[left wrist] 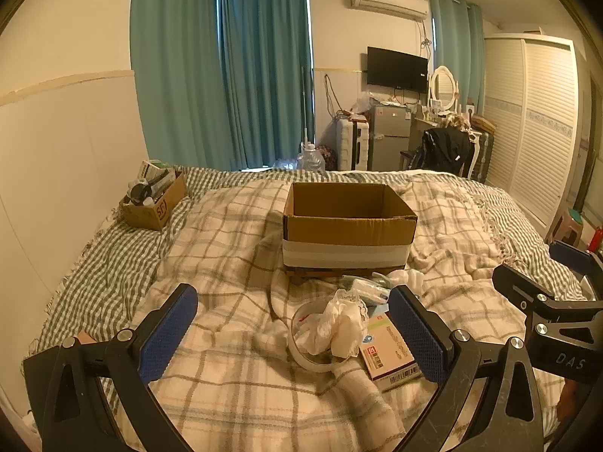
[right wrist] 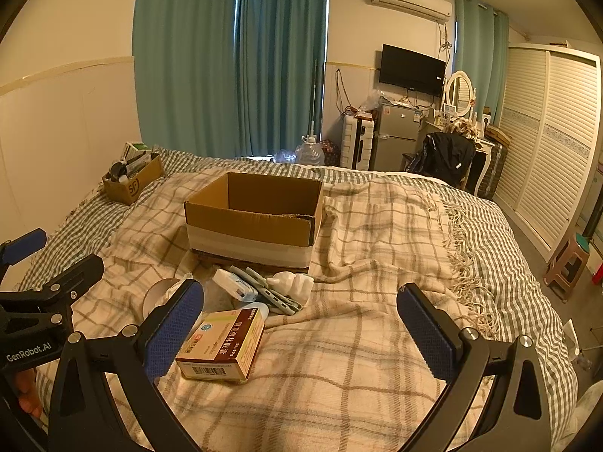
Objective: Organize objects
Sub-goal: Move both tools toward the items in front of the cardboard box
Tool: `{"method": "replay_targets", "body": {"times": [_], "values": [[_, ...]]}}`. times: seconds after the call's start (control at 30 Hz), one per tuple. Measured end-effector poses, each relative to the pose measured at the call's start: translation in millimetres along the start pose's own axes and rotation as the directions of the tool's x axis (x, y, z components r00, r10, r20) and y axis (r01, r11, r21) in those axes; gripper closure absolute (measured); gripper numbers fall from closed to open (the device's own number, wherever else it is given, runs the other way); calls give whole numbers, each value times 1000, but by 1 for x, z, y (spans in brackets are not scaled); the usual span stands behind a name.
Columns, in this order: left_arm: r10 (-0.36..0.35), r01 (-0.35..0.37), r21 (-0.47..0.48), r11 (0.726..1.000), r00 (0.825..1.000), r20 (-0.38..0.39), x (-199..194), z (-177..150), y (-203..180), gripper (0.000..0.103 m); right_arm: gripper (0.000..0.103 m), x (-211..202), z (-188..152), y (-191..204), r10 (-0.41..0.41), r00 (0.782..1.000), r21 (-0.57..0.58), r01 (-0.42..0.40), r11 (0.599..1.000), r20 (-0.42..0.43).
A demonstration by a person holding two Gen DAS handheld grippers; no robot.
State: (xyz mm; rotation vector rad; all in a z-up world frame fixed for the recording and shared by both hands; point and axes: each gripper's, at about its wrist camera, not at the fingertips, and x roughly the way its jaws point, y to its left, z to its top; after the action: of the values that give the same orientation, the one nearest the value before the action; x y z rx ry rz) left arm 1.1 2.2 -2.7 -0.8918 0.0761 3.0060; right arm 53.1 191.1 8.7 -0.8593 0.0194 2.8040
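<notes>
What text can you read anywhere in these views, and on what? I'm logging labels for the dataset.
"GenRobot.AI": on the left gripper body, seen in the right wrist view.
"DAS": on the right gripper body, seen in the left wrist view.
"SF": logo on the small cardboard box at the bed's far left.
Medicine box: Chinese characters, small print and a barcode, too blurred to read.
White packet: print too small.
</notes>
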Motion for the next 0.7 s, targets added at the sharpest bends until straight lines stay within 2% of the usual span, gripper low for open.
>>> {"method": "replay_targets", "body": {"times": [0.7], "values": [[-22,22,12,1000,1000,-11,0,-6,0,0,0,2,-2,-1,-7,1000,-3,7,1000,-6]]}}
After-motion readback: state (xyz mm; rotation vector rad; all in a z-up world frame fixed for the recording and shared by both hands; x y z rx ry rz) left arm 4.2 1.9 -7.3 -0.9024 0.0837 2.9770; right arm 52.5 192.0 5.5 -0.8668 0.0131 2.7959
